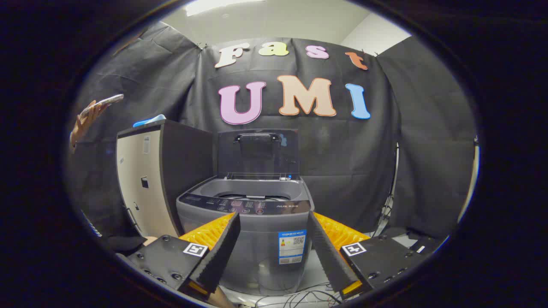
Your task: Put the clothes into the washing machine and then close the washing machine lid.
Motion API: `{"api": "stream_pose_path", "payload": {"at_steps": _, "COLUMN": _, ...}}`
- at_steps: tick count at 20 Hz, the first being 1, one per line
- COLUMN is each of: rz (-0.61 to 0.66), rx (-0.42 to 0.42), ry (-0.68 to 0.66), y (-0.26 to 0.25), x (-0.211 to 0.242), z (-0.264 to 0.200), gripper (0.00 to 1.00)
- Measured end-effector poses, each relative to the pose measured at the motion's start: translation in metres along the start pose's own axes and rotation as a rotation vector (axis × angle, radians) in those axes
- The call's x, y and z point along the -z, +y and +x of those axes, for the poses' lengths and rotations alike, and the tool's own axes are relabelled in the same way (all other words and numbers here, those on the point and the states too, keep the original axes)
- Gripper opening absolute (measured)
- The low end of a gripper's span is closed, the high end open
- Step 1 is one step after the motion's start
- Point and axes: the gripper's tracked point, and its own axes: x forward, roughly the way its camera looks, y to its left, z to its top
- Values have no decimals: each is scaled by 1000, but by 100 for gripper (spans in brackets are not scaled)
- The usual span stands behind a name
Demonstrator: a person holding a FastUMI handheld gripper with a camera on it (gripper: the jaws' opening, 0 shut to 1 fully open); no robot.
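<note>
Gripper [272,220] is wide open, nothing held, fingers [222,248] spread well apart with the black ribbed pads facing each other and orange backing showing behind them. Square black-and-white marker tags sit on the black finger mounts, one per side. Washing machine [250,226] stands straight ahead, just beyond the fingertips, its grey body framed in the gap between them. It's a top loader: lid [258,152] is up, standing near vertical at the back with a handle near its top edge. Drum opening [250,194] is visible under the lid; can't tell from this angle whether anything is inside. Dark control panel [244,206] runs along the front rim, and a blue-and-white sticker [291,247] is on the front face, right of centre. No clothes visible in this view, so can't say where they are. Just left of the machine, touching or nearly so, stands a taller cabinet [147,182] with a pale front and dark side; something blue [148,120] lies on top. Further left, a hand [83,122] holds up a phone [105,102]. Cables [299,296] lie loose on the floor in front of the machine, below the fingers. Black cloth wall [428,141] behind everything.
</note>
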Motion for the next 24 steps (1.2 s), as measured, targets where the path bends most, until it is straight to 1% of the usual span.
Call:
{"api": "stream_pose_path", "payload": {"at_steps": 11, "rz": 1, "rx": 3, "ry": -2, "y": -1, "x": 0, "z": 0, "gripper": 98}}
{"api": "stream_pose_path", "payload": {"at_steps": 15, "rz": 2, "rx": 29, "ry": 0, "y": -6, "x": 1, "z": 1, "gripper": 98}}
{"api": "stream_pose_path", "payload": {"at_steps": 17, "rz": 36, "rx": 49, "ry": 17, "y": -6, "x": -1, "z": 9, "gripper": 98}}
{"api": "stream_pose_path", "payload": {"at_steps": 19, "rz": 43, "rx": 54, "ry": -22, "y": 4, "x": -27, "z": 20, "gripper": 98}}
{"api": "stream_pose_path", "payload": {"at_steps": 21, "rz": 27, "rx": 46, "ry": -56, "y": 18, "x": -69, "z": 37, "gripper": 97}}
{"api": "stream_pose_path", "payload": {"at_steps": 24, "rz": 56, "rx": -27, "ry": -77, "y": 59, "x": -135, "z": 71, "gripper": 97}}
